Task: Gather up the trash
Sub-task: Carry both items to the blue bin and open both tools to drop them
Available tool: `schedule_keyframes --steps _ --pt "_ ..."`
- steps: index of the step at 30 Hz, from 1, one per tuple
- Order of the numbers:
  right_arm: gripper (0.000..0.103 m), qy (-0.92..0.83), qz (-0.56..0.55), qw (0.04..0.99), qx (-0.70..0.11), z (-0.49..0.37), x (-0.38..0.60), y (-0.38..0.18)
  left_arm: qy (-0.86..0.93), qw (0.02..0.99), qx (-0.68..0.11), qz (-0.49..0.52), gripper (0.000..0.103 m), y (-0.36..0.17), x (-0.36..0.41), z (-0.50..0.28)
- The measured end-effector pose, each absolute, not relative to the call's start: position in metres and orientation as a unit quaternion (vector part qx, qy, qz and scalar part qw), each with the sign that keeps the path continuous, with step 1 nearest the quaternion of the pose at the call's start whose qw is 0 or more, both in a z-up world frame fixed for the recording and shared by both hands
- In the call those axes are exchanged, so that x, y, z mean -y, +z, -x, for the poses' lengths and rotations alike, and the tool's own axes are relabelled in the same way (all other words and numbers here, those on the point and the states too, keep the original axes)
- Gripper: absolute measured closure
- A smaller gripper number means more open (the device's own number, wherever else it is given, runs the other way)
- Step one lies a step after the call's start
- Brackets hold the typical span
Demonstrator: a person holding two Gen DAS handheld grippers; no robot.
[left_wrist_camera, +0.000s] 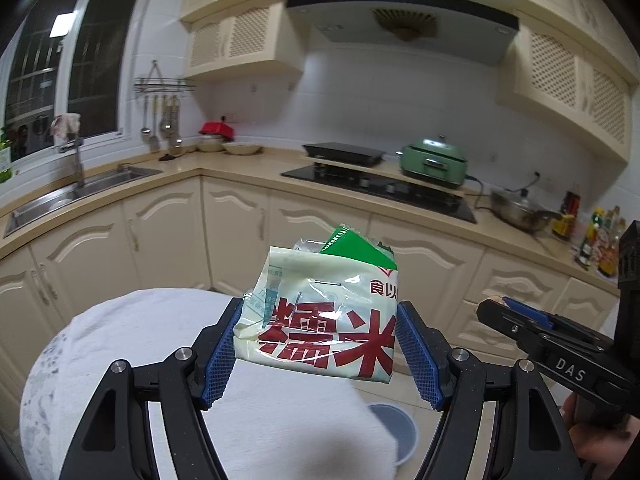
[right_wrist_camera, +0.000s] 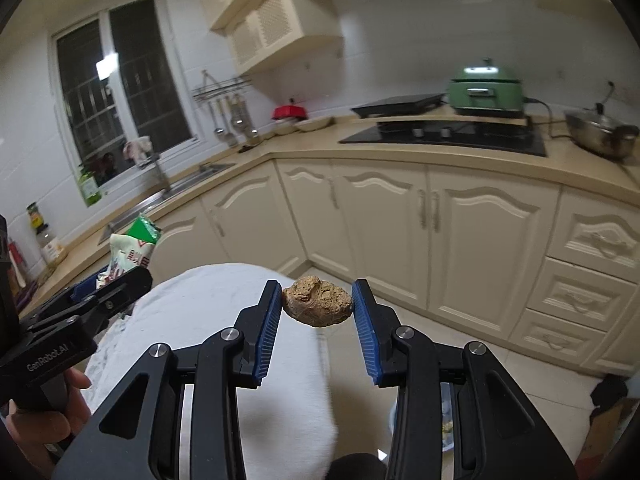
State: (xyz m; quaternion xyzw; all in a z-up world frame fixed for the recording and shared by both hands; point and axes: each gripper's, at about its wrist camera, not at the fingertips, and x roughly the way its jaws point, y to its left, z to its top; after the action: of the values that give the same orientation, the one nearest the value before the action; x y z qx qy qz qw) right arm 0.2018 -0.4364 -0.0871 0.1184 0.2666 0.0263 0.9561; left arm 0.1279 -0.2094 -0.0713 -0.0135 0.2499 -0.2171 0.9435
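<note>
Crumpled white wrapper pinched in left tool; right tool grips brown lump.

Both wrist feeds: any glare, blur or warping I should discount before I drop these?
Left wrist view: the rice bag is sharp, with plastic glare streaks across its red lettering; counters bow from fisheye. Right wrist view: the brown lump is sharp, the white cloth below is soft, a bright ceiling-light reflection sits in the window, and the corners are vignetted black.
</note>
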Motion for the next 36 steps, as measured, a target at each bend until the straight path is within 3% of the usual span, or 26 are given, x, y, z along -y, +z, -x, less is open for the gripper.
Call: schedule_keyframes --steps 8,22,33,35,36 --pt "0.066 -0.037 -0.147 0.946 -0.287 -0.198 0.513 -0.113 -0.281 0.914 -0.293 -0.018 0.034 -0.091 0.272 -0.164" --pt "0.066 -0.088 -0.224 0.893 -0.379 -0.229 0.611 -0.227 -0.322 0.84 -0.43 -0.078 0.034 -0.174 0.388 -0.244" --pt "0.064 -0.095 -0.256 0.863 -0.426 -0.261 0.648 -0.294 -0.316 0.799 -0.495 -0.128 0.03 -0.23 0.474 -0.322" --pt "0.053 -0.096 -0.266 0.856 -0.433 -0.265 0.652 -0.305 -0.301 0.796 -0.505 -0.143 0.016 -0.24 0.487 -0.333" --pt "0.04 -0.102 -0.268 0.853 -0.436 -0.265 0.653 -0.309 -0.293 0.799 -0.504 -0.149 0.01 -0.243 0.488 -0.337"
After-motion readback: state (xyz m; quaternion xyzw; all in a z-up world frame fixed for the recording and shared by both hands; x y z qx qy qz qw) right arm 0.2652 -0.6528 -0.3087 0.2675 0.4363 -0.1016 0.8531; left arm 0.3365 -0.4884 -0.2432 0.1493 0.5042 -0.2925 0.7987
